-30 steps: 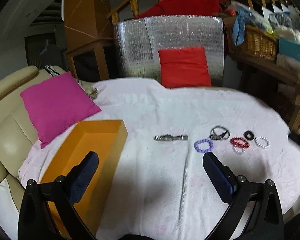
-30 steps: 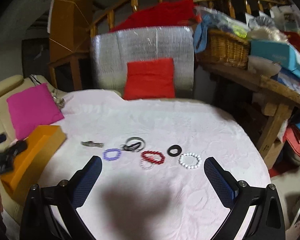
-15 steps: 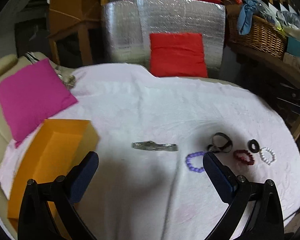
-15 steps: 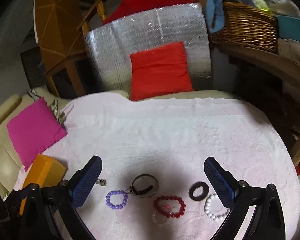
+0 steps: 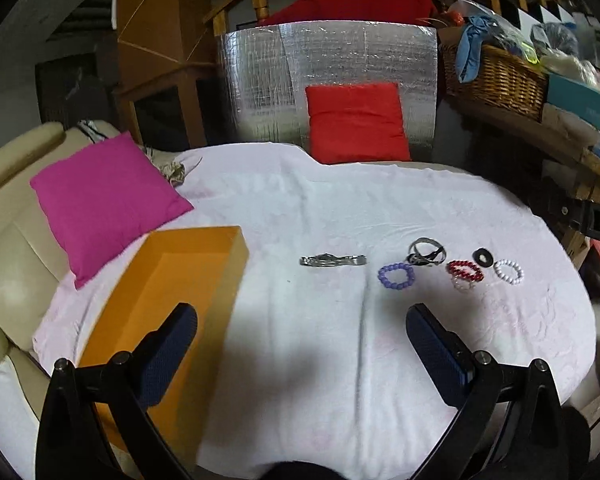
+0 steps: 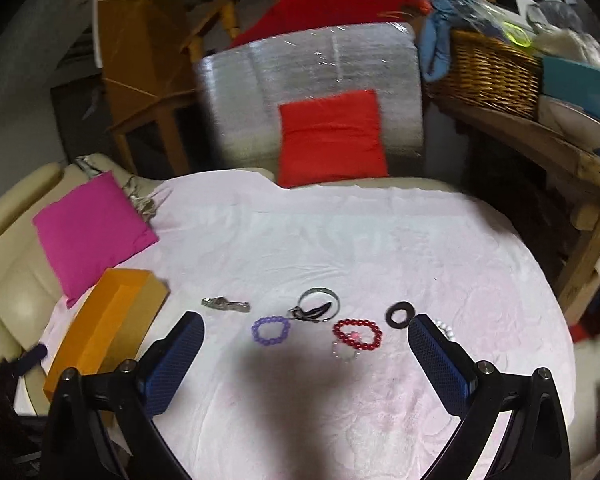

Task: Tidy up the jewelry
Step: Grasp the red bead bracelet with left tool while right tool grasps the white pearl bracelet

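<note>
Jewelry lies in a row on the white cloth: a silver watch (image 5: 333, 260) (image 6: 225, 304), a purple bead bracelet (image 5: 396, 277) (image 6: 270, 330), a black and silver bangle (image 5: 426, 251) (image 6: 317, 307), a red bead bracelet (image 5: 465, 271) (image 6: 357, 334), a black ring (image 5: 484, 257) (image 6: 398, 314) and a white bead bracelet (image 5: 508, 271). An open orange box (image 5: 188, 280) (image 6: 108, 328) sits at the left. My left gripper (image 5: 302, 350) is open, hovering near the box and short of the watch. My right gripper (image 6: 306, 358) is open just short of the bracelets, its right finger covering part of the white one.
A pink cushion (image 5: 104, 200) lies on the beige sofa at the left, a red cushion (image 5: 356, 122) stands against a silver foil panel at the back. A wicker basket (image 5: 496, 80) and boxes crowd a wooden shelf at the right. The cloth (image 5: 340, 208) ends close on the right.
Both views swung forward and then pulled back. The left gripper is again near the orange box; the right one sits closer to the bracelets than a second ago. No jewelry moved.
</note>
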Available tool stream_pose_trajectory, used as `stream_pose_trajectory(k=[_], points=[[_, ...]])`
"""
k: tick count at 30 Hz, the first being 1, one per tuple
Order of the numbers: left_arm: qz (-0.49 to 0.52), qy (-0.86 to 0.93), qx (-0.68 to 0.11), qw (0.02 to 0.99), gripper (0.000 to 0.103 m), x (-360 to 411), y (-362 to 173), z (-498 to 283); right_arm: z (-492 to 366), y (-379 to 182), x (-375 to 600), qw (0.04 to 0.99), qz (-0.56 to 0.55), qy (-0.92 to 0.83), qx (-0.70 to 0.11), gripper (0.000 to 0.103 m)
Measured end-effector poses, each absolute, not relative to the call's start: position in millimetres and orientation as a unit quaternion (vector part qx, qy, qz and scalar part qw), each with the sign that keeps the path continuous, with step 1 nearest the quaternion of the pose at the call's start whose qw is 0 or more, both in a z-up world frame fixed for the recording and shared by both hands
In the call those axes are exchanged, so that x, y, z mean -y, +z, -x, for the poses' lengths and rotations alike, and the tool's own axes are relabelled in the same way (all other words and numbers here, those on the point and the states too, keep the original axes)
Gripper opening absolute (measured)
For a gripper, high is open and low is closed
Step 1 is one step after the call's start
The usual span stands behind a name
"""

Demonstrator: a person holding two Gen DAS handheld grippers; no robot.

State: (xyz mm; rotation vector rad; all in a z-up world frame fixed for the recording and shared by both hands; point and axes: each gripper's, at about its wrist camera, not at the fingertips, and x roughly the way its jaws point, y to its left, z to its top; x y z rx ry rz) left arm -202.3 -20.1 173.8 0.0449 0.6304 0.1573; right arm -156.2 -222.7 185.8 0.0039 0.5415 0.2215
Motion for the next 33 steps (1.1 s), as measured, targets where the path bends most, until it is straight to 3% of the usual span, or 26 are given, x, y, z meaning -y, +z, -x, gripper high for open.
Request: stream_pose_trajectory(k=[13,17,20,25,26,31,33], points=[[0.014,0.007,-0.389,0.921,0.103,59.7,98.5,81.5,40.7,127.9,352.9,0.919,-0.155,0.009,-0.362,0.102],[0.012,-0.025,-0.41,0.912,0.103,98.9,80.9,52.0,23.1,93.2,378.4,0.899,-0.205,-0.024,-0.387,0.086],[0.011,-0.047,-0.425,0.904,0.103,128.7,71.4,33.5,9.2,73.0,386.5,0.871,-0.23,-0.036,-0.432,0.064],[0.036,-0.085,-0.445,0.891,0.102,160.9,60.3,3.1,5.4,77.3,383.3,0.877,-0.215,-0.027,-0.429,0.058],[0.042,-0.091,-0.451,0.887,0.101,166.2,57.1,-4.5,4.0,77.0,382.5,0.877,-0.208,-0.025,-0.432,0.054],[0.077,-0.117,-0.5,0.855,0.071,179.8,35.7,-39.0,-1.4,67.2,390.4,0.87,-0.207,-0.017,-0.448,0.051],[0.086,-0.114,-0.501,0.853,0.069,181.5,31.7,-44.2,-3.9,64.0,394.9,0.867,-0.211,-0.013,-0.452,0.051]])
